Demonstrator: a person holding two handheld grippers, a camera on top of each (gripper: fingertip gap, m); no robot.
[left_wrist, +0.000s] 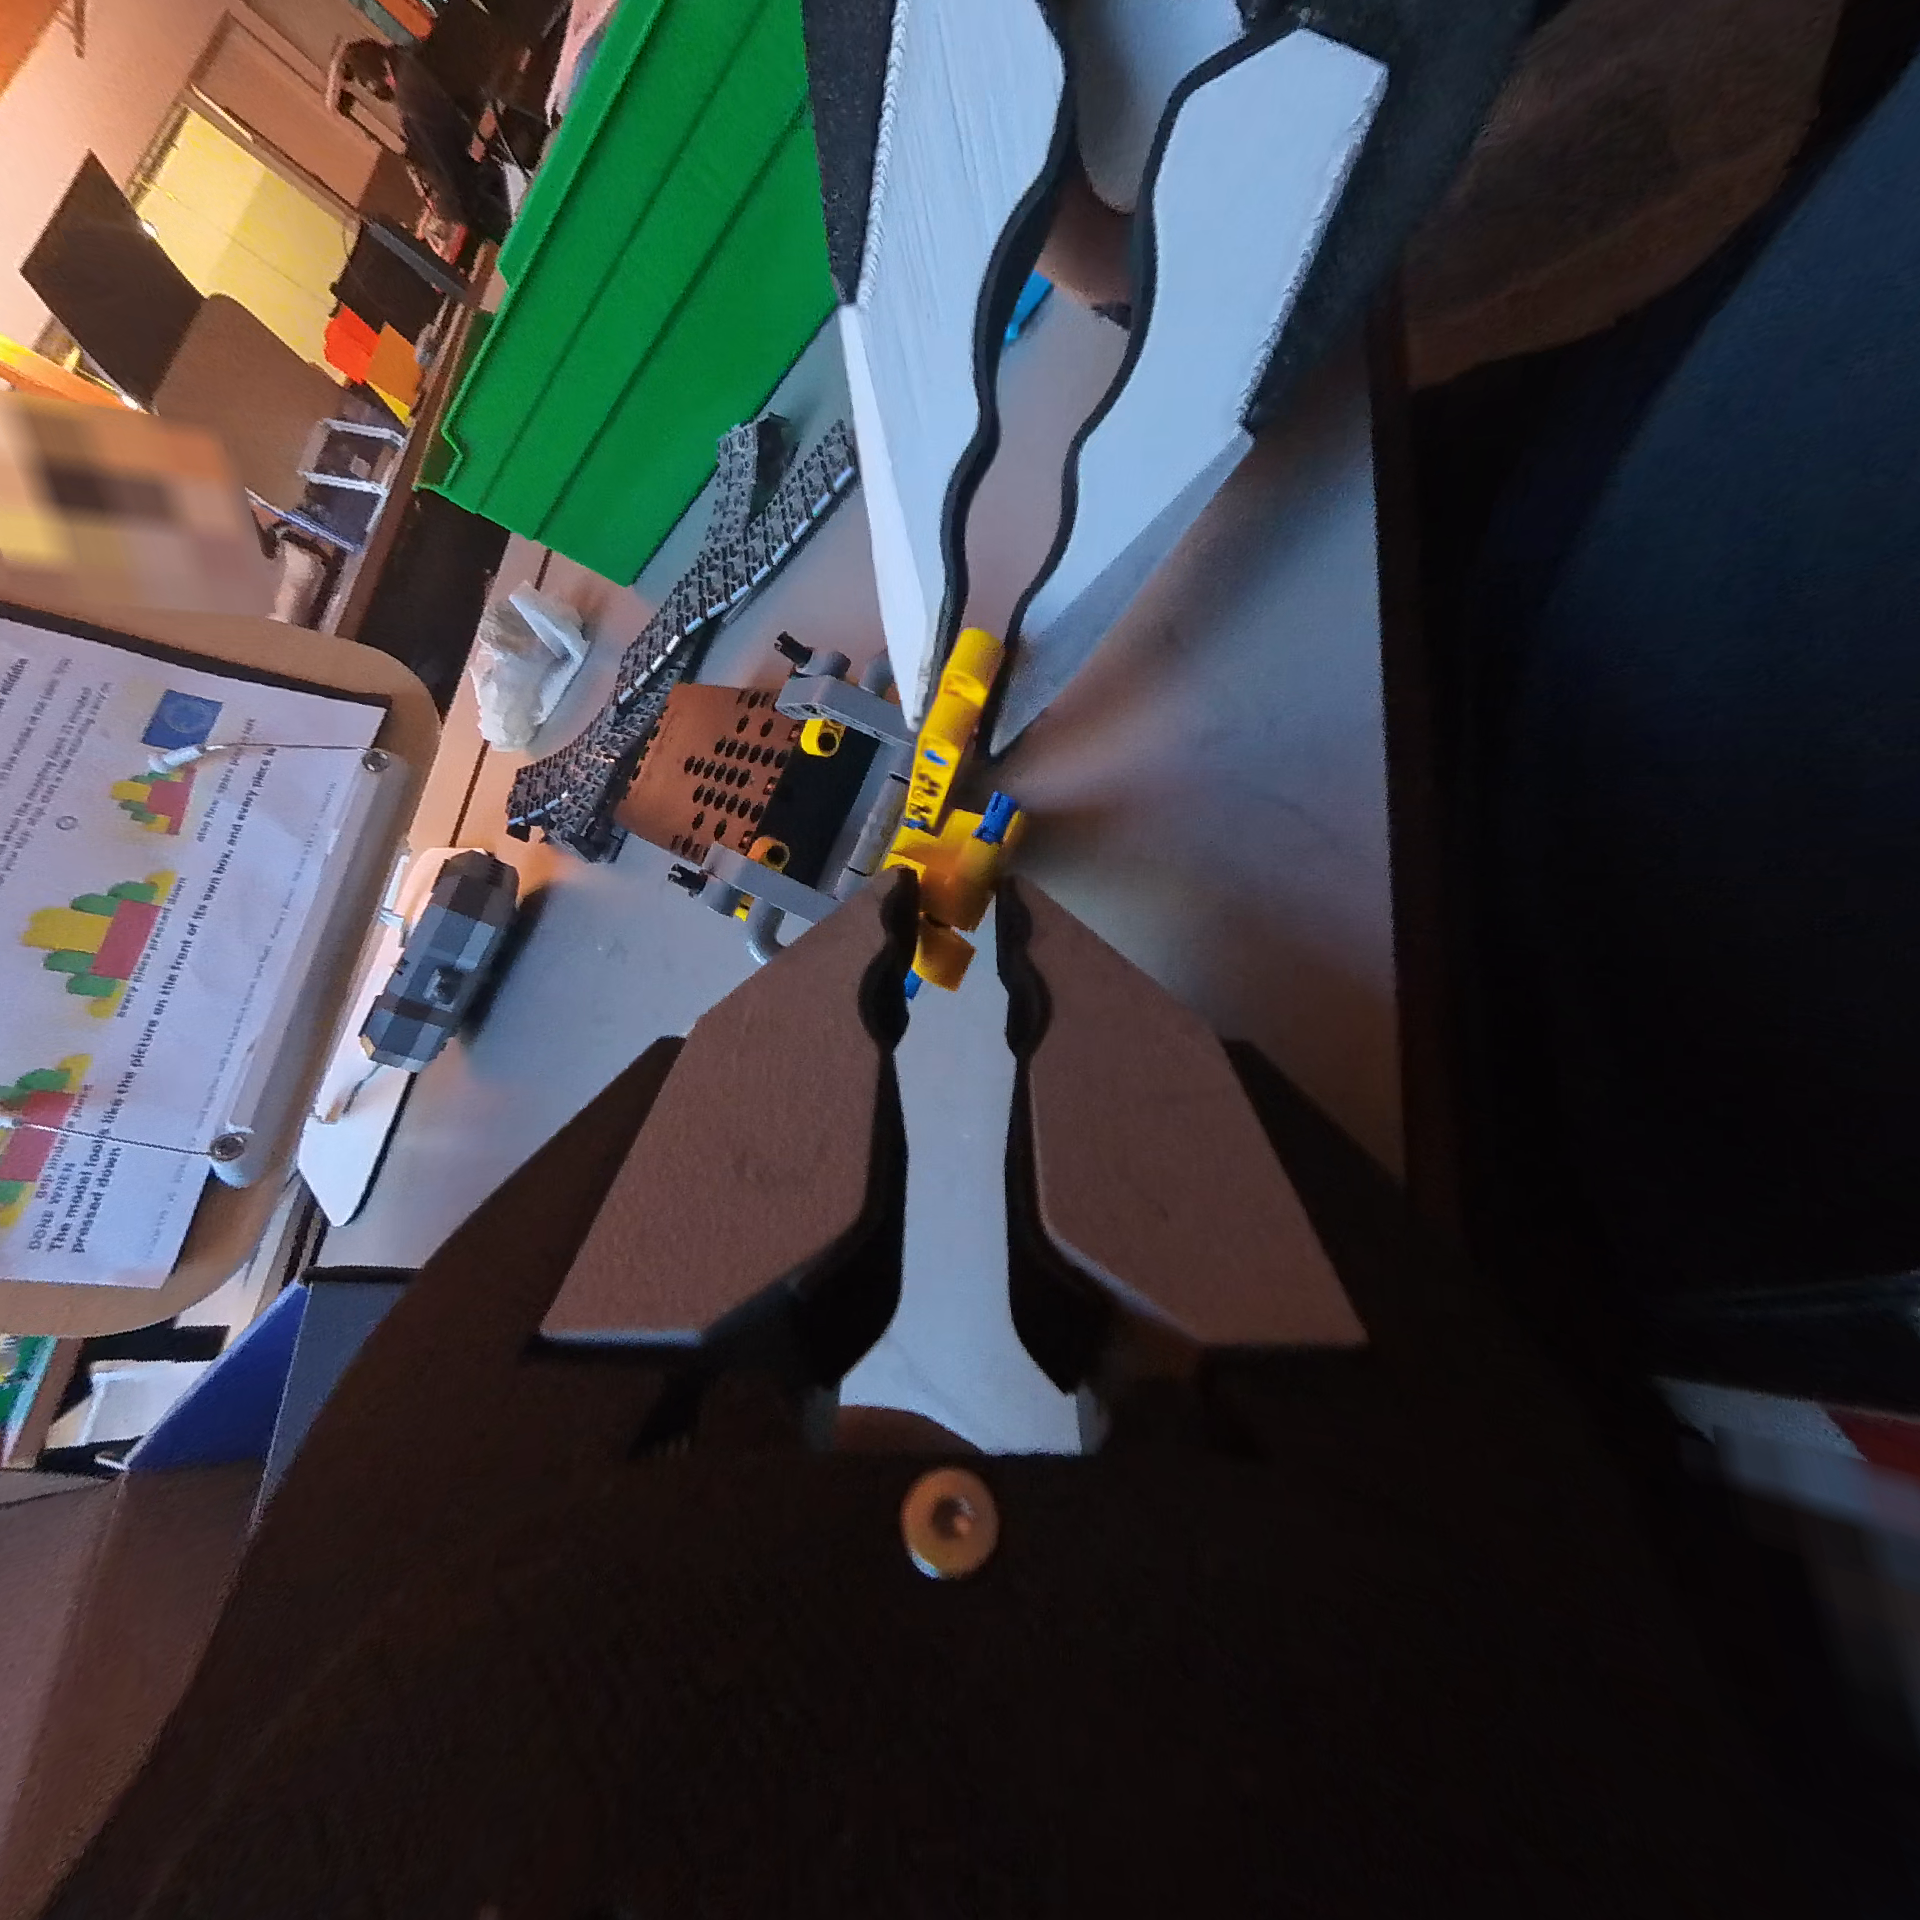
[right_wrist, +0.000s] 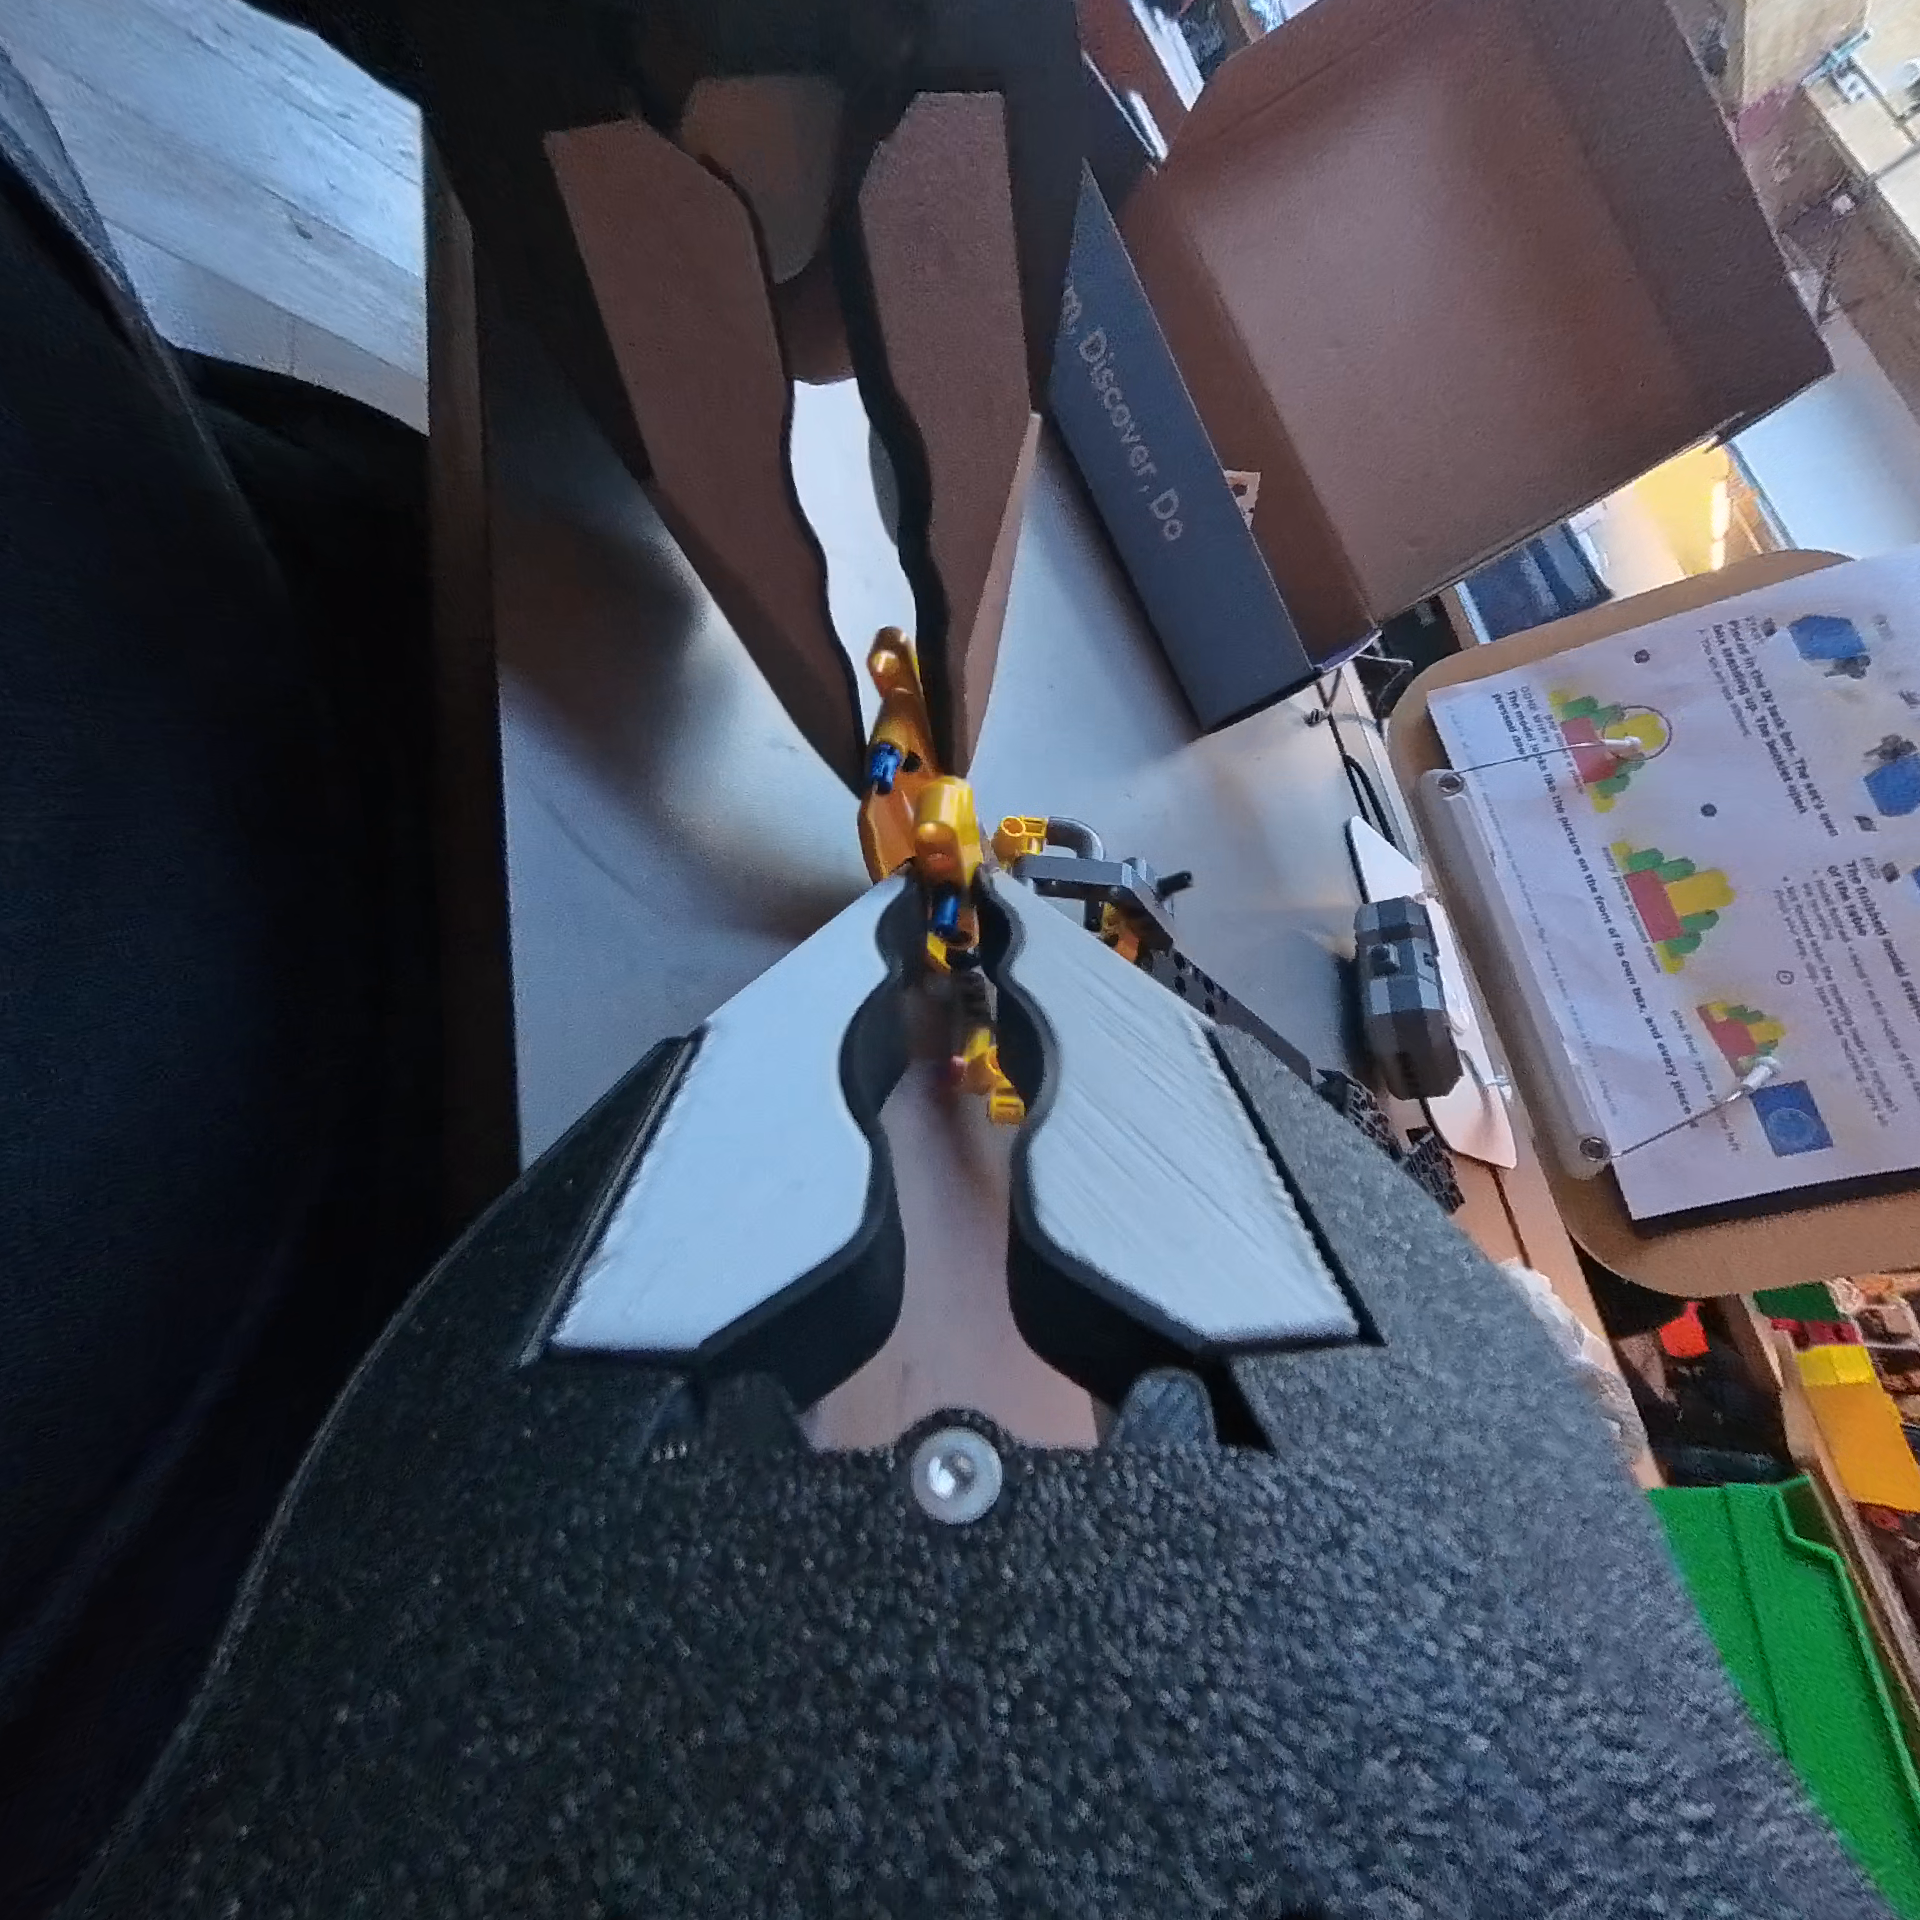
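Observation:
A small yellow brick assembly (left_wrist: 935, 774) with blue pins hangs just above the grey table (left_wrist: 1195, 727), held from both ends. My left gripper (left_wrist: 954, 891), with brown fingers, is shut on its near end. My right gripper (right_wrist: 945, 891), with white fingers, is shut on the other end of the assembly (right_wrist: 940, 831). The two grippers face each other tip to tip; the right one shows in the left wrist view (left_wrist: 956, 727) and the left one in the right wrist view (right_wrist: 916, 769). A grey and black pin-hole frame model (left_wrist: 769, 790) lies right behind the assembly.
Black track strips (left_wrist: 665, 665) and a crumpled white bag (left_wrist: 520, 665) lie past the model. A grey block (left_wrist: 442, 971) sits beside a picture sheet on a board (left_wrist: 156, 935). A green bin (left_wrist: 644, 270) and a cardboard box (right_wrist: 1455, 291) stand at opposite ends of the table.

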